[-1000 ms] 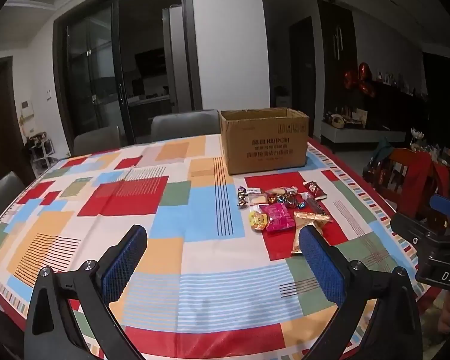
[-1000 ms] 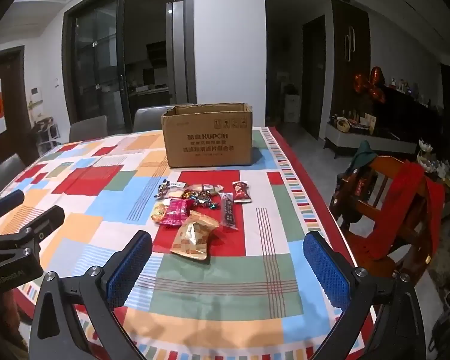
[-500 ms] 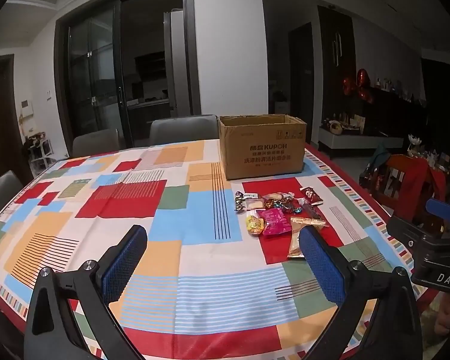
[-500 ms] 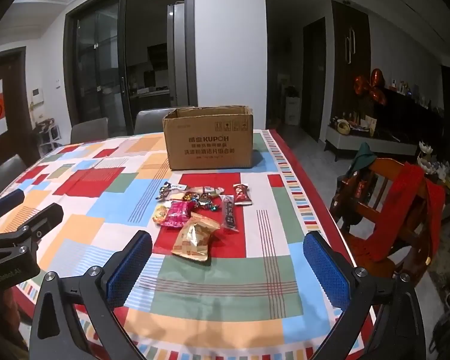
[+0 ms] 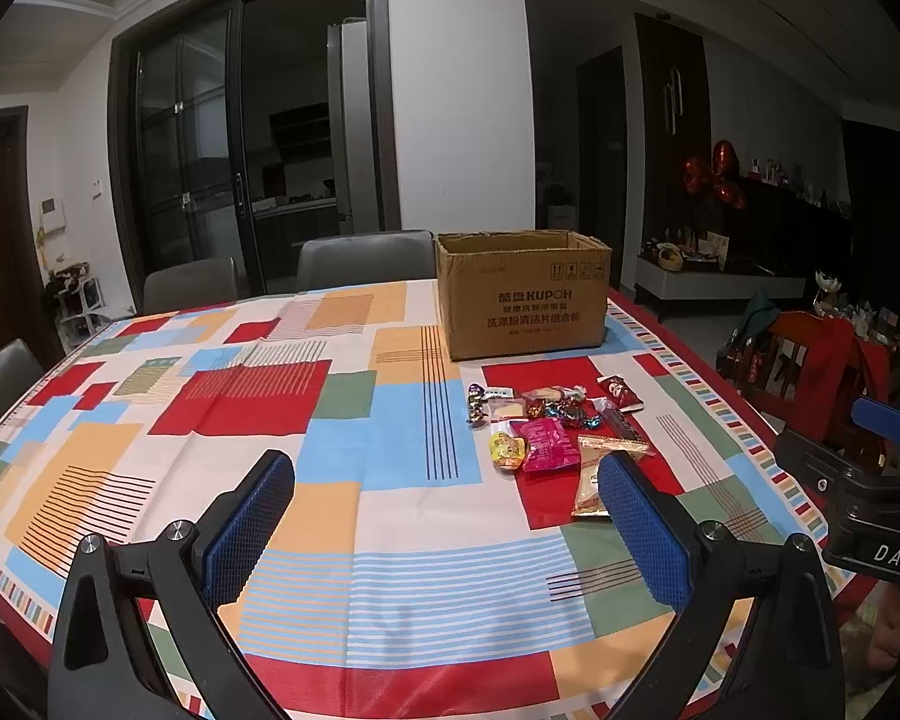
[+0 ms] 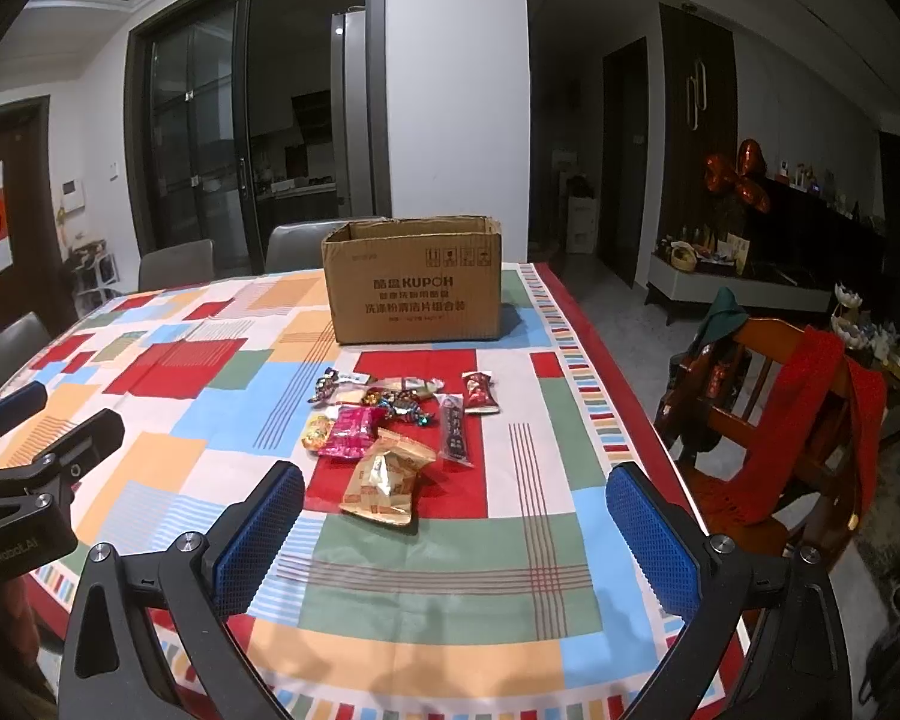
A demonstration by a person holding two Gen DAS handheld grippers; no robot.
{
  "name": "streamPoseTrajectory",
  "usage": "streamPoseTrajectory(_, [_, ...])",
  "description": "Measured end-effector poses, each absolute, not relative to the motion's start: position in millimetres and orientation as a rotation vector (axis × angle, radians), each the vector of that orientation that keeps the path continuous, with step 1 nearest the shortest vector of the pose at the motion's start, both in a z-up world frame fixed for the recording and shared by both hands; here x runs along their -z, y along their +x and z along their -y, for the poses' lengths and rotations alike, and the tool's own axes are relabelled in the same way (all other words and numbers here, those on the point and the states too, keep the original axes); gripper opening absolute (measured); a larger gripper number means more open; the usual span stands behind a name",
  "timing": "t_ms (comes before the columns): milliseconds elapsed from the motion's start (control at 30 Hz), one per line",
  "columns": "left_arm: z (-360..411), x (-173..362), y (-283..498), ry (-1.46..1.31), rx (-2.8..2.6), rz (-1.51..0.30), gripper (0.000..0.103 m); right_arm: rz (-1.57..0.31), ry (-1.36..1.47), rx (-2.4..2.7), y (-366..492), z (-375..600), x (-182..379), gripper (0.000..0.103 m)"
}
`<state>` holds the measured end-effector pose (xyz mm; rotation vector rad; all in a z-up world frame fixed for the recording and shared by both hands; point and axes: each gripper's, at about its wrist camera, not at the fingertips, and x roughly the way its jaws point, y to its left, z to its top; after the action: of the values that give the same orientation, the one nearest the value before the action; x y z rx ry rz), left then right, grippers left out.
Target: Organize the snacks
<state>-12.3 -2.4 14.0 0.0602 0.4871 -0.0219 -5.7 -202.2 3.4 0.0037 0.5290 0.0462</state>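
An open cardboard box (image 5: 522,294) stands at the far right of the table; it also shows in the right wrist view (image 6: 413,279). In front of it lies a cluster of snack packets: a pink packet (image 6: 349,432), a gold bag (image 6: 387,477), a dark stick pack (image 6: 456,429), a red packet (image 6: 479,391) and several small candies (image 6: 399,405). The pink packet (image 5: 547,443) and gold bag (image 5: 594,474) also show in the left wrist view. My left gripper (image 5: 447,525) is open and empty above the table's near side. My right gripper (image 6: 456,531) is open and empty, just short of the gold bag.
The table has a colourful patchwork cloth (image 5: 240,396). Grey chairs (image 5: 363,258) stand at the far side. A wooden chair with red cloth (image 6: 810,414) stands to the right of the table. The other gripper's body shows at each view's edge (image 5: 870,498).
Both grippers have drifted slightly; the view has tilted up a little and the snacks sit a bit lower in frame. Both stay open and empty.
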Motion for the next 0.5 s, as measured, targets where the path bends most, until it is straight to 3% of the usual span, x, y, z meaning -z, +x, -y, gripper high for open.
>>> streamPoseTrajectory(500, [-0.1, -13.4, -12.3, 0.057, 0.024, -0.485, 0.103, -0.525, 0.003, -0.046, -7.0, 202.0, -4.3, 0.102])
